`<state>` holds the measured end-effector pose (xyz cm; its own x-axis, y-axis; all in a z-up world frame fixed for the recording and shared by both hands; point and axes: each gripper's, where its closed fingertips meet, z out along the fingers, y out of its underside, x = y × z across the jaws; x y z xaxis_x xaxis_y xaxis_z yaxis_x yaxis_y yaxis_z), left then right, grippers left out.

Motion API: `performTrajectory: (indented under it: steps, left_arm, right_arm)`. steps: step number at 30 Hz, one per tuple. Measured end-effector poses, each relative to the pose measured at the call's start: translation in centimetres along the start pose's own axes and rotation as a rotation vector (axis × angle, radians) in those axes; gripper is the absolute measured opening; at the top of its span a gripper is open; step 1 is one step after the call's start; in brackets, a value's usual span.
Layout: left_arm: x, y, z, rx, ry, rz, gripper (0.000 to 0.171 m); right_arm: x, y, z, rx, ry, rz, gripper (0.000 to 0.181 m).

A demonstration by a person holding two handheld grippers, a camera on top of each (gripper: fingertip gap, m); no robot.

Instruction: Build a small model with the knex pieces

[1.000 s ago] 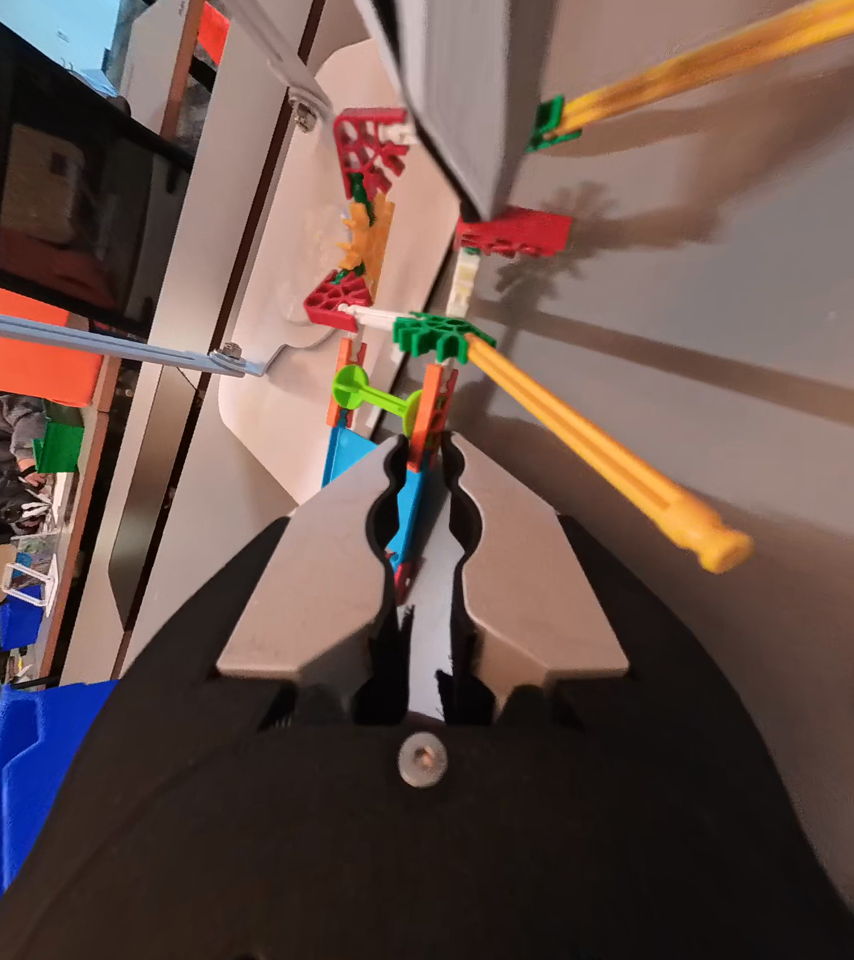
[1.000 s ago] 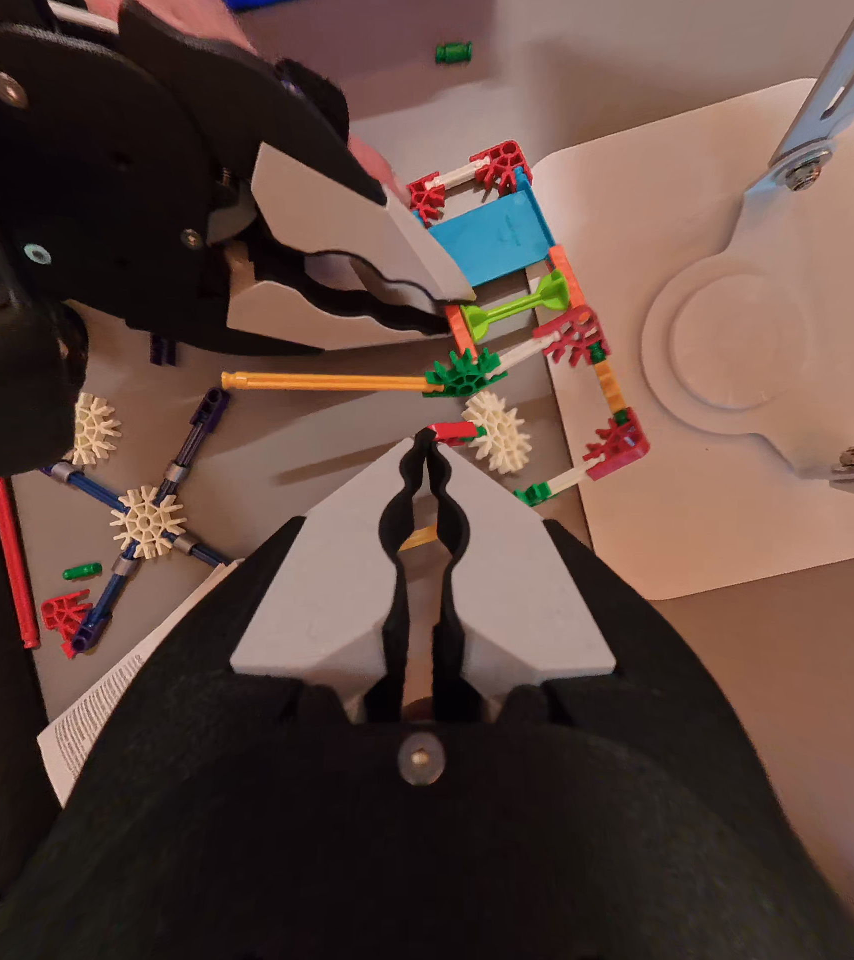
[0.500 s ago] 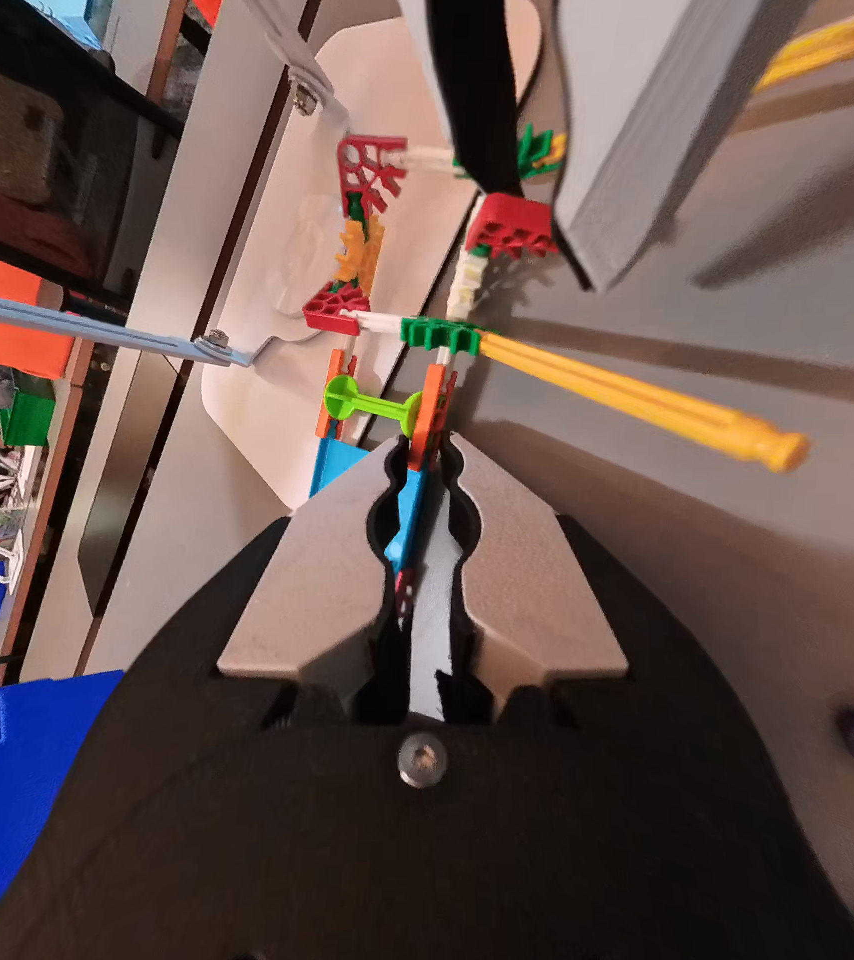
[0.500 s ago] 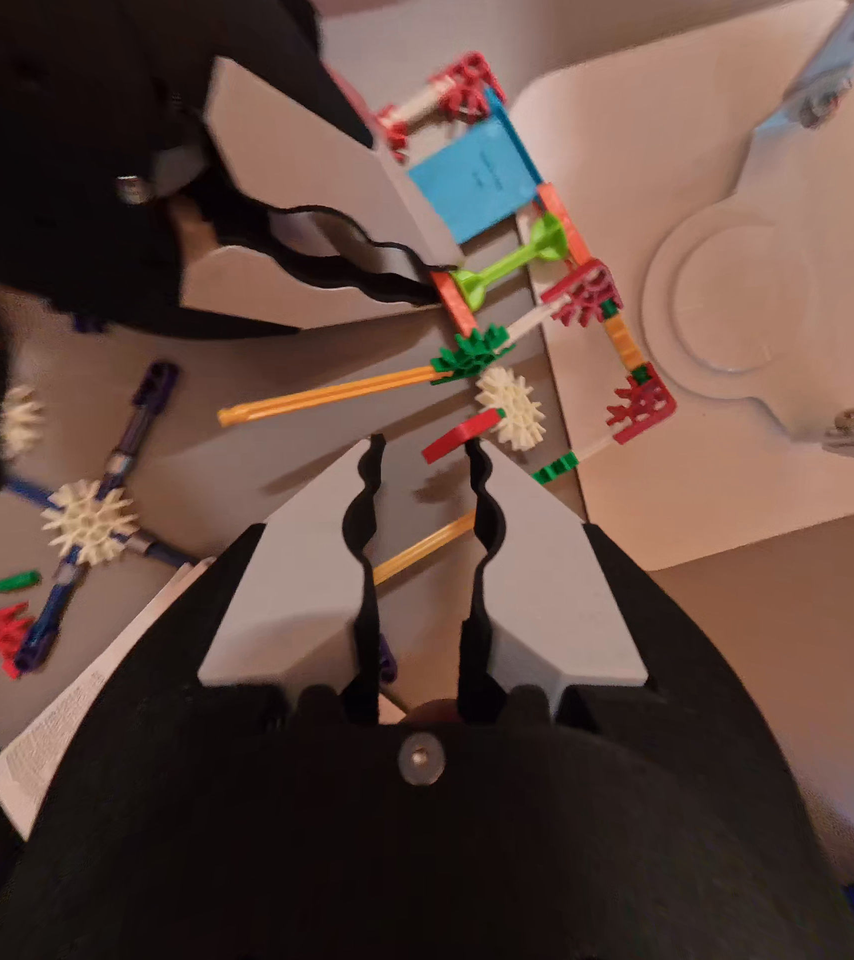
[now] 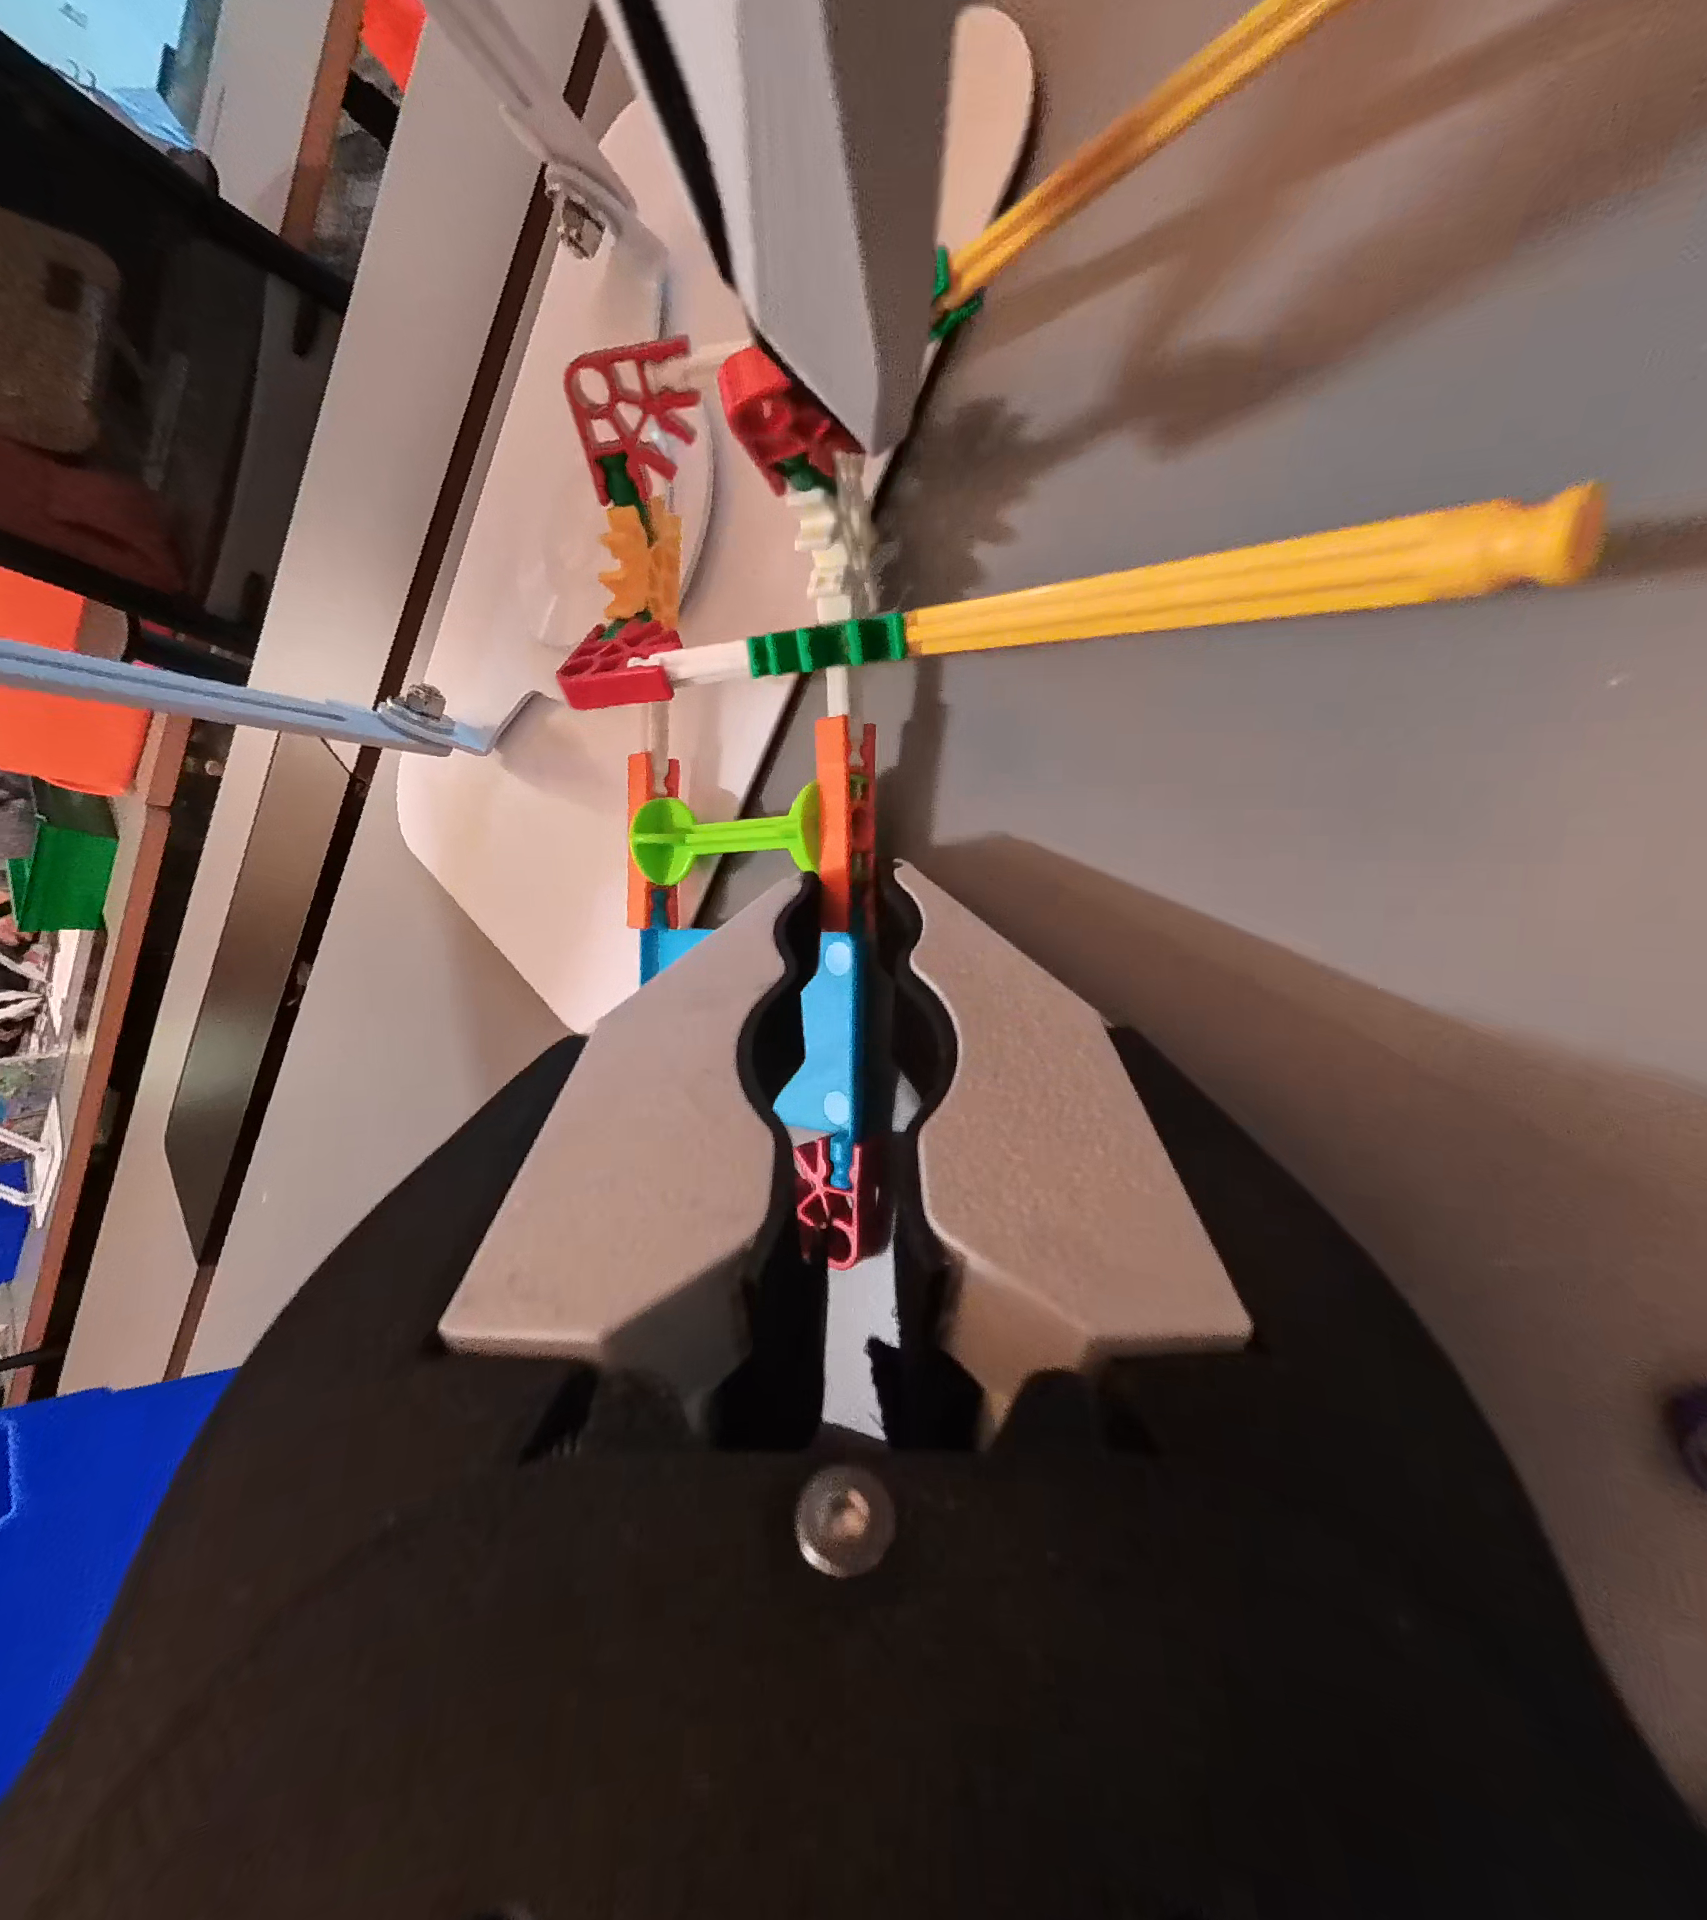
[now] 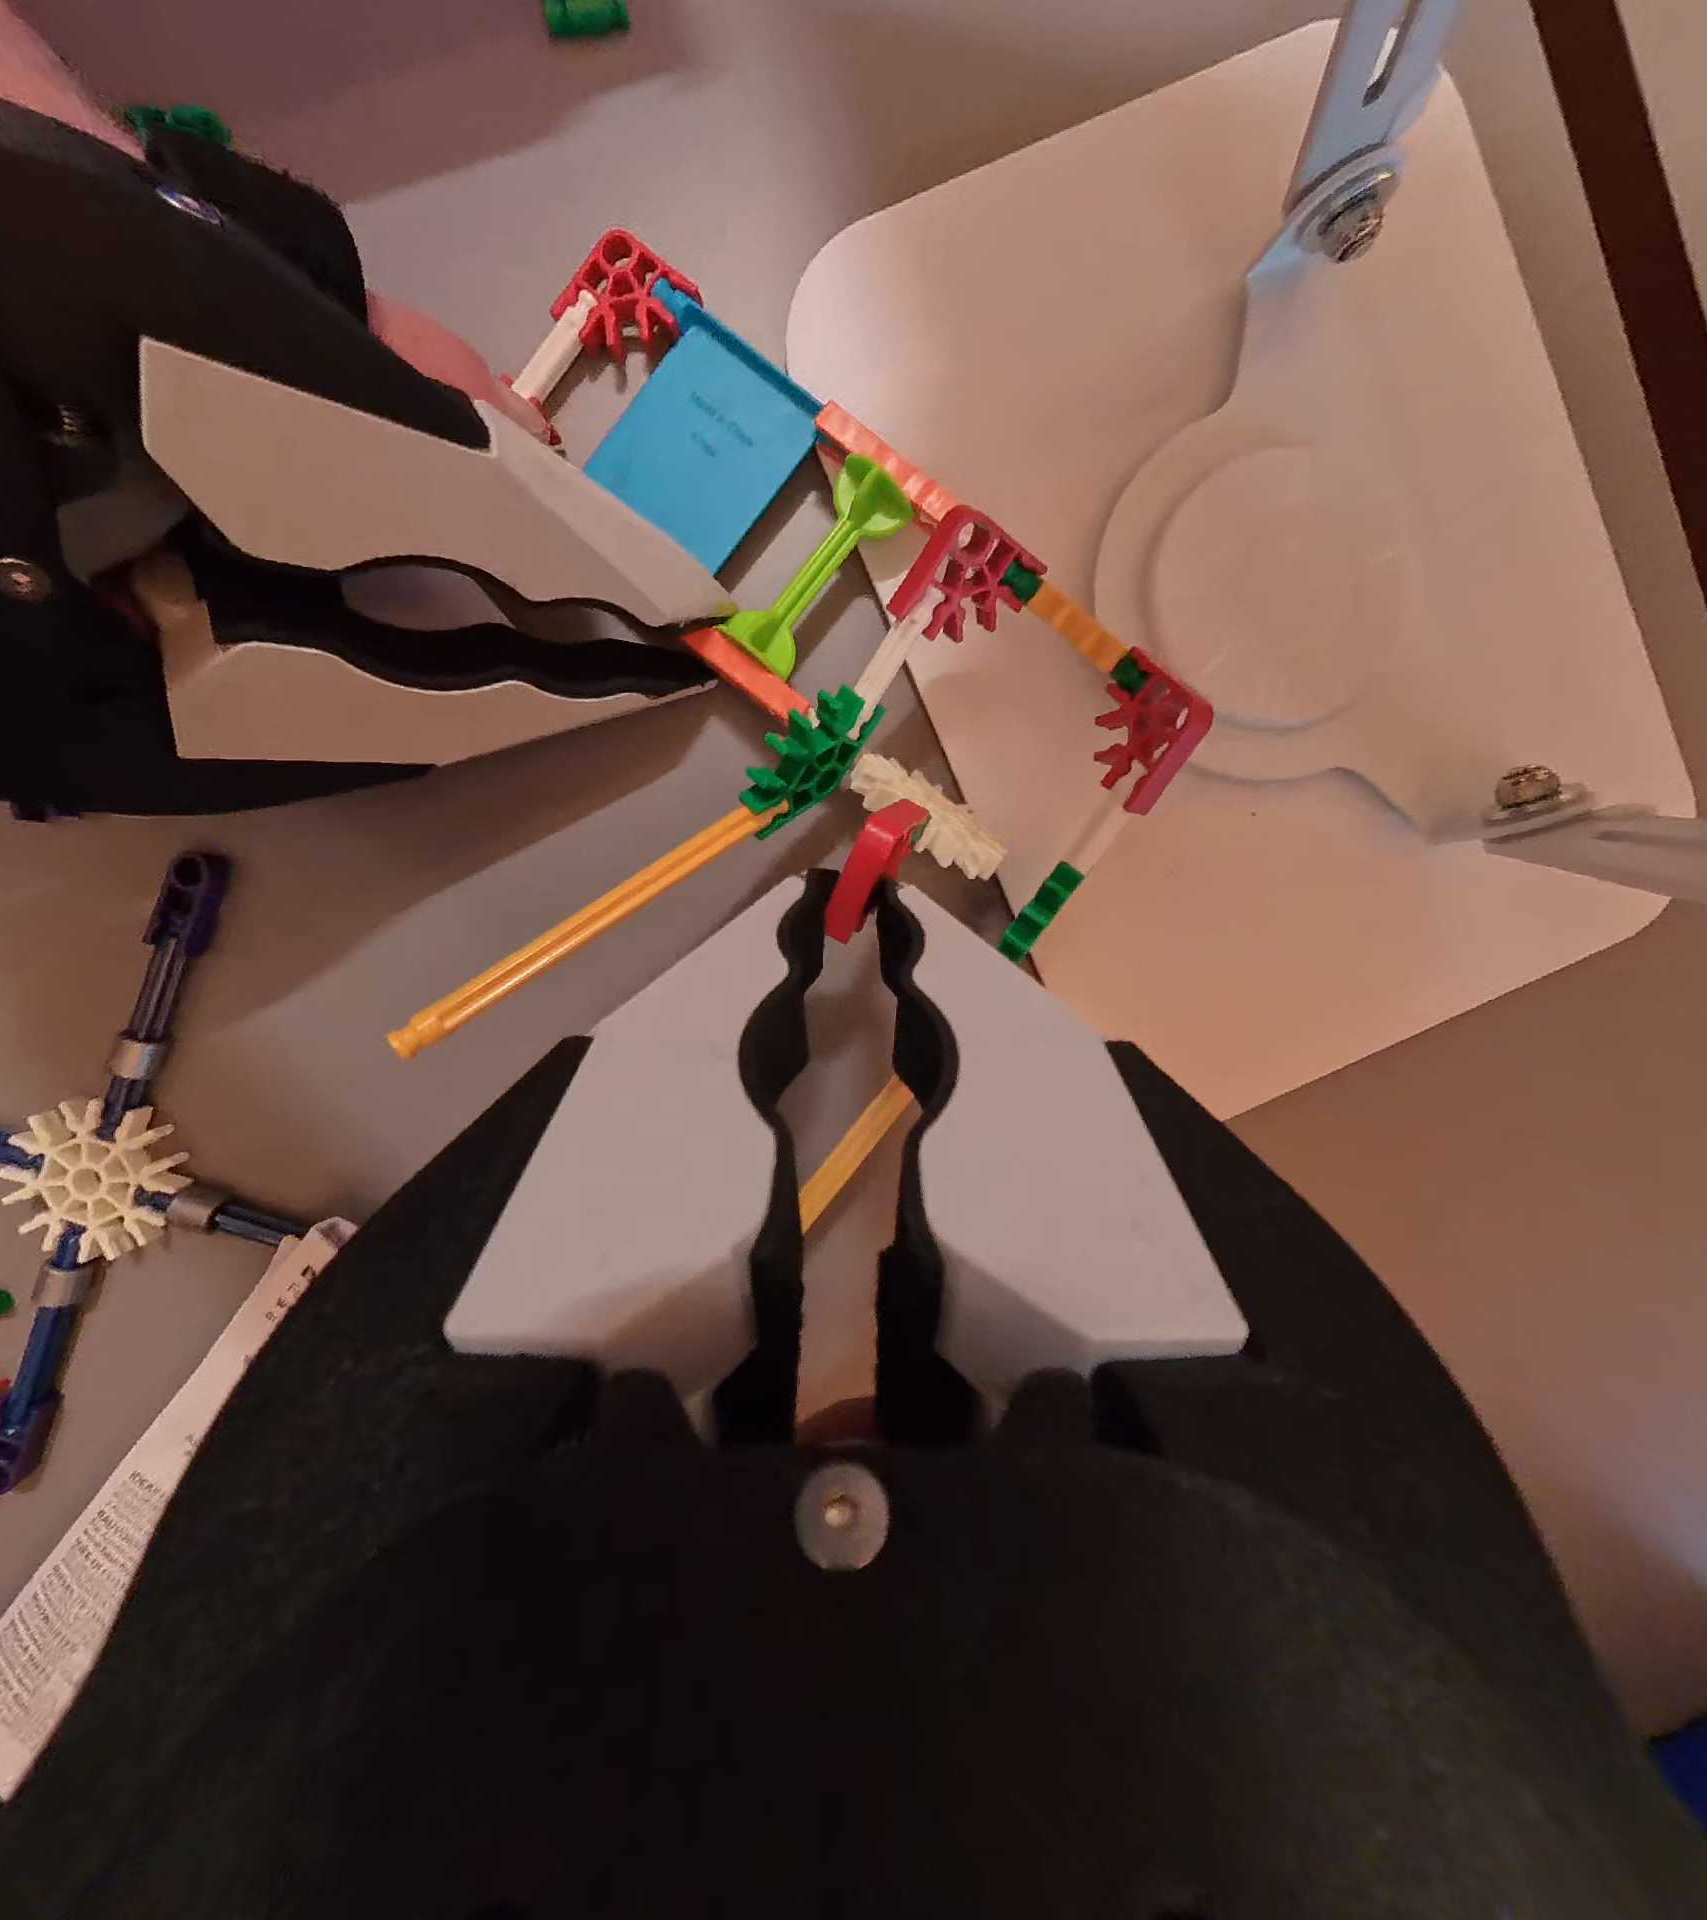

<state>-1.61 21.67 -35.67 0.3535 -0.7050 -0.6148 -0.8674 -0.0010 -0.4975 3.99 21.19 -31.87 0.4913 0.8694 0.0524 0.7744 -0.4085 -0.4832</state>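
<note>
Closing again at the centre of the right wrist view, your right gripper (image 6: 851, 896) now pinches the red connector (image 6: 870, 854) at its tips. Half a second ago those jaws stood wide with the piece loose between them, and a second ago they were clamped on it, so you let go and took a fresh grip. The connector now stands tilted, touching the white snowflake connector (image 6: 932, 826). Your left gripper (image 5: 854, 896) has not let go: it stays clamped on the orange bar (image 5: 841, 821) at the near edge of the toy frame, with the blue panel (image 5: 828, 1039) running back between its fingers. The frame itself lies in the upper middle of the right wrist view, half on the grey table (image 6: 1451, 1247) and half on the white base plate (image 6: 1348, 312).

Counting in that view:
- Two yellow rods: one (image 6: 579, 925) runs from the green connector (image 6: 807, 748), the other (image 6: 854, 1153) passes under your right fingers.
- One lime spool rod (image 6: 818, 571).
- Three red corner connectors plainly seen in the frame, besides the held one.
- Three white snowflakes in all, two of them at the left edge.
- One printed sheet (image 6: 101, 1558) at lower left.
</note>
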Motion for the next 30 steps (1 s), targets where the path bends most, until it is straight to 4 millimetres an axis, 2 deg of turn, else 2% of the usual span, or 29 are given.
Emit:
performTrajectory:
  steps: [4,12,21,26,30]
  left_arm:
    - [0.4,-0.3,-0.1,0.012,0.017,0.006,0.008]
    - [1.0,-0.5,-0.4,0.015,0.046,0.013,0.007]
    - [1.2,-0.6,-0.6,0.008,0.043,0.016,0.007]
    - [1.3,-0.7,-0.8,-0.001,0.042,0.01,0.007]
    - [1.4,-0.7,-0.8,-0.006,0.042,0.003,0.007]
  right_arm:
    - [0.6,0.0,-0.2,-0.05,0.02,-0.014,0.006]
    - [1.8,-1.5,-0.1,-0.091,0.073,-0.019,0.004]
    - [1.1,-0.5,-0.5,-0.066,-0.001,-0.038,0.005]
    - [0.9,0.2,-0.6,-0.108,0.005,-0.066,0.006]
    - [1.1,-0.3,-0.5,-0.076,0.009,-0.043,0.005]
